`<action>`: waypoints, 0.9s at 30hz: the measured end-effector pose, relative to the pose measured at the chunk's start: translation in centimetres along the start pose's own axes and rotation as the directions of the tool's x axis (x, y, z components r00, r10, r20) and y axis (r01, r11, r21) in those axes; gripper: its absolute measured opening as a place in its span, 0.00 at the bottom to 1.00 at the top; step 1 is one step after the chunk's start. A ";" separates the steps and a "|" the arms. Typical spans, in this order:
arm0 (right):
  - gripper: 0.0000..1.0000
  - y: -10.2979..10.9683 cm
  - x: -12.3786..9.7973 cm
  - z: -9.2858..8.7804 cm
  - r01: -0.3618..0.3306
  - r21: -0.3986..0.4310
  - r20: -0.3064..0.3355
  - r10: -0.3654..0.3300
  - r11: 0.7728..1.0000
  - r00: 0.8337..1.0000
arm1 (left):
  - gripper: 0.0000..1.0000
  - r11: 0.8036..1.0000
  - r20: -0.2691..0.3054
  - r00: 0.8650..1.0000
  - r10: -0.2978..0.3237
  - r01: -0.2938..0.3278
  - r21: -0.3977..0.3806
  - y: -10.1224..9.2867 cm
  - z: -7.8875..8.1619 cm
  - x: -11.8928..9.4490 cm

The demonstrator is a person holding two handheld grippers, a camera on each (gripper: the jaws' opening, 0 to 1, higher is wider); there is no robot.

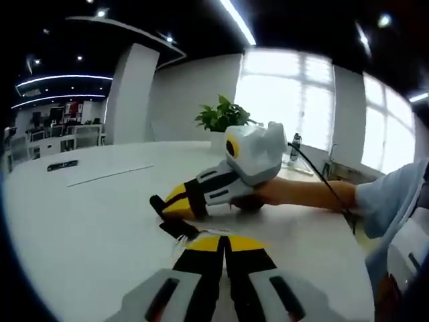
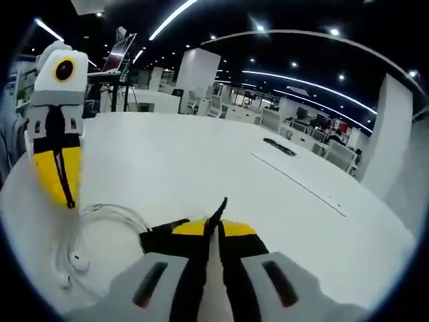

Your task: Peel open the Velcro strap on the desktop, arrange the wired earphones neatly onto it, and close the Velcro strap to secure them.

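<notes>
Your right gripper (image 2: pixel 213 231) has its jaws pressed together on the black Velcro strap (image 2: pixel 216 213), one end of which sticks up past the tips while the rest lies on the white table (image 2: pixel 201 161). The right gripper view also shows you the white wired earphones (image 2: pixel 87 241) coiled loosely on the table just to the left, with your left gripper (image 2: pixel 64 194) pointing down right at the coil. In the left gripper view your left gripper's jaws sit closed with nothing visibly held, tips near the strap, while a potted plant (image 1: pixel 221 117) stands behind.
</notes>
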State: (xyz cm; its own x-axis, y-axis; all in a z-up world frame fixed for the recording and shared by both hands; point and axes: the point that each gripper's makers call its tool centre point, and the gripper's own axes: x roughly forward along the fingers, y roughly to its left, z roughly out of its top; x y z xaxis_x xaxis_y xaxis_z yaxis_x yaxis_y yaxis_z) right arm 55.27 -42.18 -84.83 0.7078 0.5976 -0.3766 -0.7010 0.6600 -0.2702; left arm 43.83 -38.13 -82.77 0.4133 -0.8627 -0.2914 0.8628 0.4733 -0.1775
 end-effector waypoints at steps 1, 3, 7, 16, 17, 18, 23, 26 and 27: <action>0.07 -0.7 -0.3 0.3 0.029 0.023 -0.002 -0.029 0.999 1.000 | 0.05 0.999 -0.002 0.999 0.041 -0.040 0.026 0.9 0.2 -0.4; 0.07 -1.6 -1.0 0.8 0.066 0.063 0.016 -0.067 0.996 0.998 | 0.05 0.993 0.010 0.995 0.100 -0.101 0.068 2.1 0.7 -1.1; 0.07 -2.3 -2.2 1.1 0.098 0.141 0.023 -0.102 0.985 0.995 | 0.05 0.988 0.034 0.989 0.144 -0.146 0.049 3.3 1.6 -2.1; 0.10 -3.3 -5.6 1.9 0.153 0.214 0.049 -0.167 0.965 0.985 | 0.05 0.936 0.109 0.938 0.328 -0.338 0.096 6.7 3.8 -5.9; 0.10 -3.5 -6.1 2.1 0.159 0.225 0.055 -0.176 0.961 0.983 | 0.05 0.926 0.125 0.928 0.352 -0.364 0.096 7.3 4.2 -6.7; 0.10 -3.6 -6.6 2.3 0.167 0.237 0.060 -0.187 0.957 0.981 | 0.05 0.920 0.132 0.921 0.367 -0.380 0.095 7.6 4.5 -7.2; 0.11 -4.6 -8.9 3.0 0.209 0.289 0.090 -0.244 0.934 0.966 | 0.07 0.837 0.194 0.833 0.518 -0.540 0.085 10.5 5.7 -11.8; 0.11 -5.2 -10.3 3.4 0.227 0.311 0.114 -0.273 0.923 0.955 | 0.07 0.794 0.227 0.786 0.575 -0.603 0.075 11.8 6.1 -13.9; 0.12 -5.3 -10.6 3.5 0.225 0.319 0.125 -0.277 0.921 0.953 | 0.07 0.792 0.231 0.783 0.577 -0.606 0.074 11.9 6.1 -14.1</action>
State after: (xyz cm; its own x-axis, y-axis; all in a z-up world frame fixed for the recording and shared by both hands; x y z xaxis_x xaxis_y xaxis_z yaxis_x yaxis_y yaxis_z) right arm 51.76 -50.44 -76.24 0.8792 0.4439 -0.1730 -0.4581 0.8874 -0.0515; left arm 50.06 -21.42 -75.03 0.8891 -0.4433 -0.1140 0.4545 0.8845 0.1050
